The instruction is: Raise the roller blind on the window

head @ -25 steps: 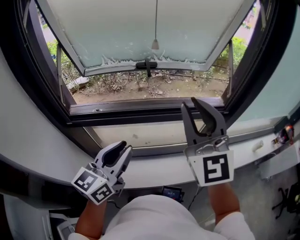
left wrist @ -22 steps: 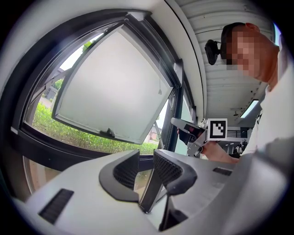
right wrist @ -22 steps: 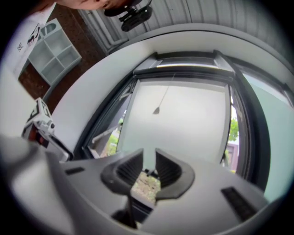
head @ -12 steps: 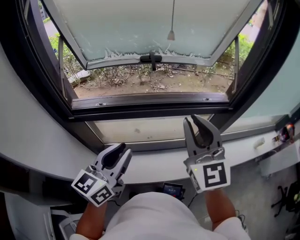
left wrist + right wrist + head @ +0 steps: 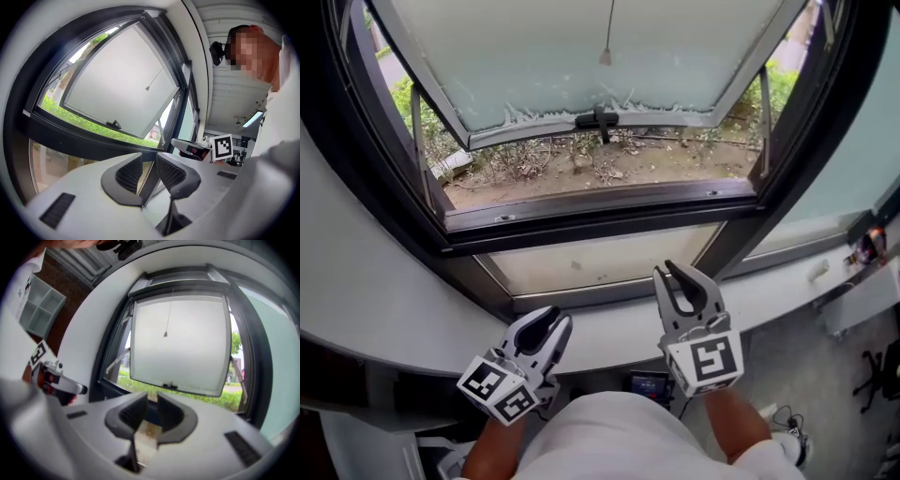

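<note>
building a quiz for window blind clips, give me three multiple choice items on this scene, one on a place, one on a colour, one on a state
1. Where does the cord pull hang?
A. in front of the frosted pane
B. flat on the sill
C. on the ground outside

2. What colour is the window frame?
A. white
B. black
C. red

3. How does the window sash stand?
A. shut flush
B. swung outward at the bottom
C. taken out

Answers:
1 A: the cord pull dangles against the pane, above the sash handle.
2 B: the frame is black all round the opening.
3 B: the sash's lower edge stands well clear of the frame.
</note>
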`<action>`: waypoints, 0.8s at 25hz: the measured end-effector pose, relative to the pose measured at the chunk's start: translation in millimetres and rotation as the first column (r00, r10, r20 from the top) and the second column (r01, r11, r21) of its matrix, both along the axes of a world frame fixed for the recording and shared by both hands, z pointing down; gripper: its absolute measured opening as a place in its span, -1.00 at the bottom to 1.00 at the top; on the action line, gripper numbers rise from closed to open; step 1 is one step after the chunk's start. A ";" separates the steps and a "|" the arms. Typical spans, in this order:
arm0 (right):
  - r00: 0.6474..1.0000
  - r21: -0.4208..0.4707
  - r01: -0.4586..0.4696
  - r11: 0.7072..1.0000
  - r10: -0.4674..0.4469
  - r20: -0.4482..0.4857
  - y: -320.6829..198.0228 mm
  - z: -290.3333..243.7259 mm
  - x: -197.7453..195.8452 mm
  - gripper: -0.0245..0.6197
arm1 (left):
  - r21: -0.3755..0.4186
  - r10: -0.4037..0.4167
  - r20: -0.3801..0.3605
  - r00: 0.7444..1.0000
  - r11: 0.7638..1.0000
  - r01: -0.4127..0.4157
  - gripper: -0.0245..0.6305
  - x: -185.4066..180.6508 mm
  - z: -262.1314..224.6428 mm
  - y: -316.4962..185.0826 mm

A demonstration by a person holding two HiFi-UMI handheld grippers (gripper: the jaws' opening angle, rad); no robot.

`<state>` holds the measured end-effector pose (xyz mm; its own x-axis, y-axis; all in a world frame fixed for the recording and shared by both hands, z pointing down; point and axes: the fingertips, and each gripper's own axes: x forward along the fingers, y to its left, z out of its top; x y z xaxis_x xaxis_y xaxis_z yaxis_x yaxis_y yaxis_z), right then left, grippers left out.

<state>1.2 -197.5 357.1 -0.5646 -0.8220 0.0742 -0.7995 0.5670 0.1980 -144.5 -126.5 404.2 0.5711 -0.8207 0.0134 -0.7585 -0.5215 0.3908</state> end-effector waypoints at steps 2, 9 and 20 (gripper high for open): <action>1.000 -0.019 -0.009 1.000 0.009 -0.003 4.2 8.2 -3.4 -0.69 | -0.010 0.019 0.000 1.000 1.000 -0.019 -0.59 -0.6 3.9 4.2; 0.999 -0.083 -0.051 0.995 0.051 -0.012 22.5 40.7 -10.3 -0.70 | -0.038 0.066 0.004 0.998 0.997 -0.066 -0.59 -11.5 18.2 21.5; 0.998 -0.151 -0.070 0.986 0.070 -0.008 52.6 72.4 -10.5 -0.70 | -0.045 0.095 0.008 0.995 0.995 -0.094 -0.59 -14.3 28.1 41.0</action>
<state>-9.3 -144.8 429.5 -0.5055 -0.8389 0.2017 -0.8381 0.5330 0.1163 -158.9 -85.5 432.3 0.6457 -0.7616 0.0552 -0.7109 -0.5731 0.4076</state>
